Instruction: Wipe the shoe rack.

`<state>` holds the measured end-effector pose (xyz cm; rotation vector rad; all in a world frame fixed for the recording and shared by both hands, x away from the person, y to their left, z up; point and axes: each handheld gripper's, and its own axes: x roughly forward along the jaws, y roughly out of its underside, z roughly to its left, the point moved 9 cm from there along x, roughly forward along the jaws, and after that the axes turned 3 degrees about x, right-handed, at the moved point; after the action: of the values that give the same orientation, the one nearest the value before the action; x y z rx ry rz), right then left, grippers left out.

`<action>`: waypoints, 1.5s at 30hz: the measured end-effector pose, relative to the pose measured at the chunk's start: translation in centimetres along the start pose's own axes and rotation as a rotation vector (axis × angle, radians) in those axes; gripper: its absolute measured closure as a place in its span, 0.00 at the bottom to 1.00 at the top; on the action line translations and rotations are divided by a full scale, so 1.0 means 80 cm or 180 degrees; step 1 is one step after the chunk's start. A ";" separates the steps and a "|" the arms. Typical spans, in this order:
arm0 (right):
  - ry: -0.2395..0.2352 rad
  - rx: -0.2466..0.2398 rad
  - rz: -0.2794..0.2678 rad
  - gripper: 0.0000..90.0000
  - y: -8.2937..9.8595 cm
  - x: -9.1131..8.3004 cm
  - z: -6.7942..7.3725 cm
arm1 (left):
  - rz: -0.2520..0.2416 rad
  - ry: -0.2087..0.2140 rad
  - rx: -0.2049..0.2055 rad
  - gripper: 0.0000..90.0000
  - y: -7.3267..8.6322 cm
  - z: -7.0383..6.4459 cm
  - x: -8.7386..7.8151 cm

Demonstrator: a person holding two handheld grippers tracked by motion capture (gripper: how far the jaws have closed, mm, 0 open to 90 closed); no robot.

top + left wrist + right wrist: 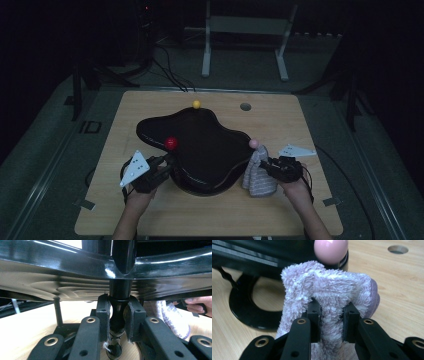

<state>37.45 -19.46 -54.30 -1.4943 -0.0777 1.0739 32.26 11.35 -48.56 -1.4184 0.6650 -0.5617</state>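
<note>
Scene: black wavy-topped stand [200, 145] on wooden table [150, 210], coloured knobs on pegs at its rim: red knob [171, 143], yellow knob [196, 104], pink knob [253, 143].
Left gripper [162, 162]: fingers [103, 315] closed tight on the black post [120, 312] under the stand's top, near front-left edge, just below the red knob; judged to be steadying it.
Right gripper [267, 167]: fingers [313, 312] pinched shut on a fold of the fluffy lilac sock [259, 175].
Sock position: hanging upright, bottom on the table, top just beside and below the pink knob, front-right of stand.
Progress: sock gripped and raised, stand braced; sock not yet over any knob.
Left to do: likely lift and hook it onto the pink knob, release.
</note>
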 end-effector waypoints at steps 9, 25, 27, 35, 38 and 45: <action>-0.0141 -0.0065 -0.0270 0.82 -0.032 -0.030 0.017 | 0.0014 0.0045 -0.0009 0.85 0.000 0.001 0.001; -0.0133 -0.0130 -0.0207 0.82 -0.025 -0.017 0.035 | -0.0003 0.0170 -0.0024 0.84 0.000 -0.003 0.003; -0.0113 -0.0117 -0.0173 0.82 -0.020 -0.011 0.035 | -0.0010 0.0183 -0.0023 0.84 0.000 -0.004 0.004; -0.0105 -0.0099 -0.0171 0.82 -0.023 -0.017 0.033 | -0.0014 0.0208 -0.0031 0.84 0.000 -0.005 0.005; -0.0113 -0.0099 -0.0293 0.82 -0.035 -0.026 0.034 | -0.0029 0.0221 -0.0044 0.84 0.000 -0.005 0.005; -0.0057 -0.0086 -0.0193 0.82 -0.026 -0.006 0.028 | -0.0032 0.0260 -0.0051 0.84 0.000 -0.005 0.005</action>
<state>36.82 -17.53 -51.93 -1.4976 -0.1495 1.0412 32.25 10.78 -48.63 -1.4202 0.7290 -0.6262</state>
